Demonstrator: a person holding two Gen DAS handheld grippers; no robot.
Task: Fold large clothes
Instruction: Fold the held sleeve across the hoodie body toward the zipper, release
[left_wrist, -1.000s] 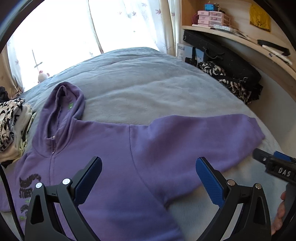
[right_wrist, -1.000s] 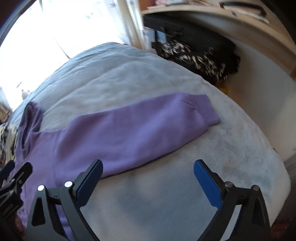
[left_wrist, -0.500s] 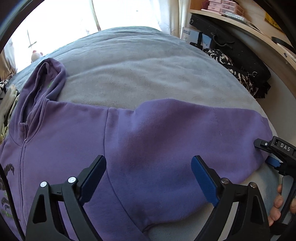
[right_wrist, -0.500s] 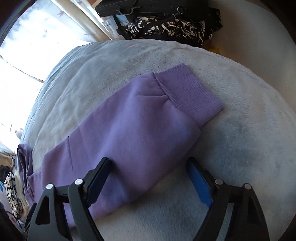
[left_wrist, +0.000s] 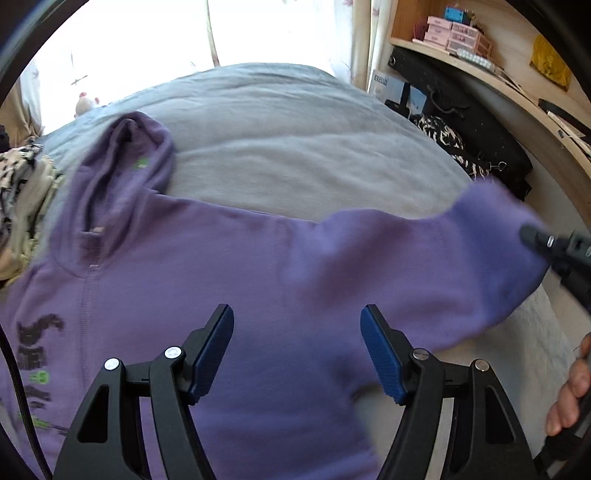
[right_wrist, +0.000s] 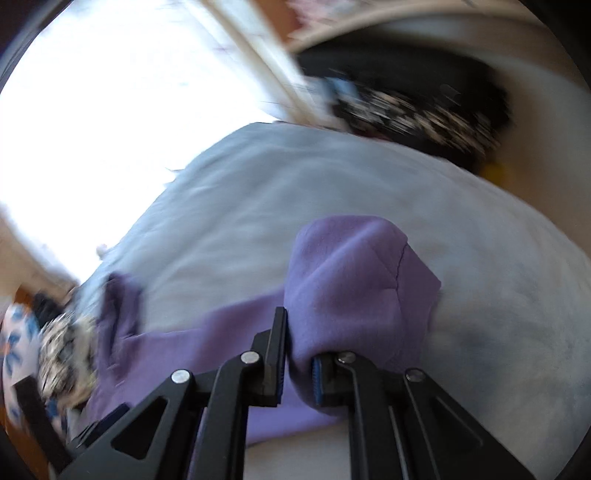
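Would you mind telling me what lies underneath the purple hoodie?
The purple hoodie lies spread on a grey blanket, which shows all around it. Whatever sits directly beneath the body fabric is covered and cannot be seen.

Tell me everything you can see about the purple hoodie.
The purple hoodie looks like soft fleece, with a front zip, dark and green chest print, and its hood lying flat on the grey bed cover. The right claw is shut on its sleeve. The left claw is closing above the body.
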